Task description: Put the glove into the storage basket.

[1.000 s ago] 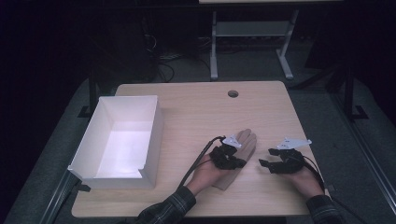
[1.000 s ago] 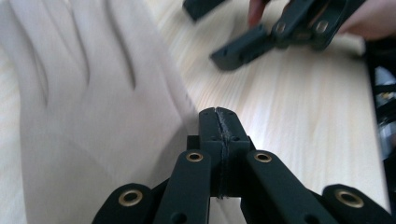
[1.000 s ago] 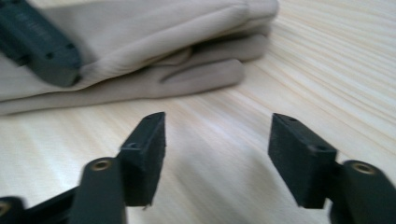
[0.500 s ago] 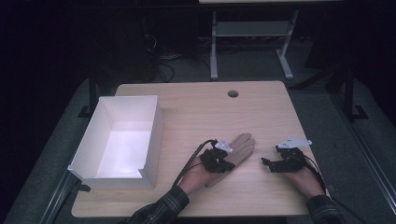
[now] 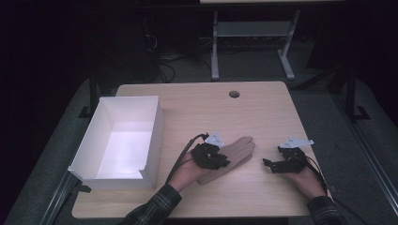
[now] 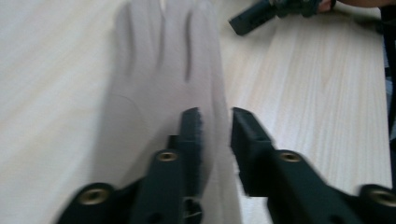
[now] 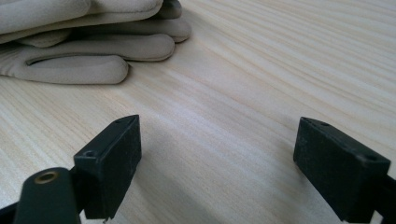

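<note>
The left claw [image 6: 215, 128] is pinching the glove's [image 5: 234, 152] edge; the right claw [image 7: 217, 163] is waiting wide; the box [image 5: 152, 140] is holding nothing yet.

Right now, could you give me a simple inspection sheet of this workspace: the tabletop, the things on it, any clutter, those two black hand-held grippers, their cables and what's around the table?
Surface: light wooden table with a round hole near its far edge.
Job's things: beige fabric glove lying flat; open white rectangular box at the table's left, nothing seen inside.
Clutter: nothing seen.
Grippers: left gripper has jaws narrowly apart around the glove's edge, grip not certain; right gripper is open, low over bare wood beside the glove's fingertips.
Cables: black cable trails from the left gripper toward the person.
Surroundings: dark room, grey floor, metal table frame behind.
</note>
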A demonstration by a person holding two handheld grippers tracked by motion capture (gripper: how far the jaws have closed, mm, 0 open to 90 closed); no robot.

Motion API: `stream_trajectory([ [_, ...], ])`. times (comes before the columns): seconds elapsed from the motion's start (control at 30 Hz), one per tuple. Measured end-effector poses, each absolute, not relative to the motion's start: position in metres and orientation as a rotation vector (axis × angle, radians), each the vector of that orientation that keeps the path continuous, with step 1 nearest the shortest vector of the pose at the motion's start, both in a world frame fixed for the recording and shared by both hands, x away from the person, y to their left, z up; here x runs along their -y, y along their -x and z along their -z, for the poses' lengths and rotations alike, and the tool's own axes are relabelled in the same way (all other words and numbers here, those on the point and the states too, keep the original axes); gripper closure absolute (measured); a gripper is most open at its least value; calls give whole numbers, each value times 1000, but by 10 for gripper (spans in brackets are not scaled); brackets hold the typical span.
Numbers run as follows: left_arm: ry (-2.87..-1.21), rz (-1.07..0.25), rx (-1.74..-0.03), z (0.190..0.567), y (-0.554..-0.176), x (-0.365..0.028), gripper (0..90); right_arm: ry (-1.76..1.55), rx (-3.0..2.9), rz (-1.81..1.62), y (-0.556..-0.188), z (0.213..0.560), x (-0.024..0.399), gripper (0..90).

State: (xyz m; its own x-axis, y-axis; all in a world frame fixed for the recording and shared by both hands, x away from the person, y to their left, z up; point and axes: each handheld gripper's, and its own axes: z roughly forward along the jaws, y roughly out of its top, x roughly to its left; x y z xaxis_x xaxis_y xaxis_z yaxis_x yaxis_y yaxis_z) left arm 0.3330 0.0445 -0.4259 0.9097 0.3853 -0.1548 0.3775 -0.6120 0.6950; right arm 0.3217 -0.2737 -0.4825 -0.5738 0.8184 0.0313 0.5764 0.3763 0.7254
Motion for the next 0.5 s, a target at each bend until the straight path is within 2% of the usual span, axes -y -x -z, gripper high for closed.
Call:
stream_trajectory([
  [0.1, -2312, -104, -517, 421, -341, -46, 535, -1225, -2307, -1015, -322, 482, 274, 149],
  [0.23, -2350, -78, -514, 423, -352, -42, 297, -1229, -2305, -1016, -322, 482, 273, 148],
  [0.3, -2376, -89, -504, 425, -356, -37, 218, -1230, -2305, -1017, -322, 482, 273, 148],
  [0.4, -2397, -92, -512, 432, -359, -29, 156, -1226, -2306, -1017, -322, 483, 273, 148],
  [0.5, -2442, -88, -495, 440, -362, -24, 140, -1225, -2305, -1015, -322, 483, 273, 148],
])
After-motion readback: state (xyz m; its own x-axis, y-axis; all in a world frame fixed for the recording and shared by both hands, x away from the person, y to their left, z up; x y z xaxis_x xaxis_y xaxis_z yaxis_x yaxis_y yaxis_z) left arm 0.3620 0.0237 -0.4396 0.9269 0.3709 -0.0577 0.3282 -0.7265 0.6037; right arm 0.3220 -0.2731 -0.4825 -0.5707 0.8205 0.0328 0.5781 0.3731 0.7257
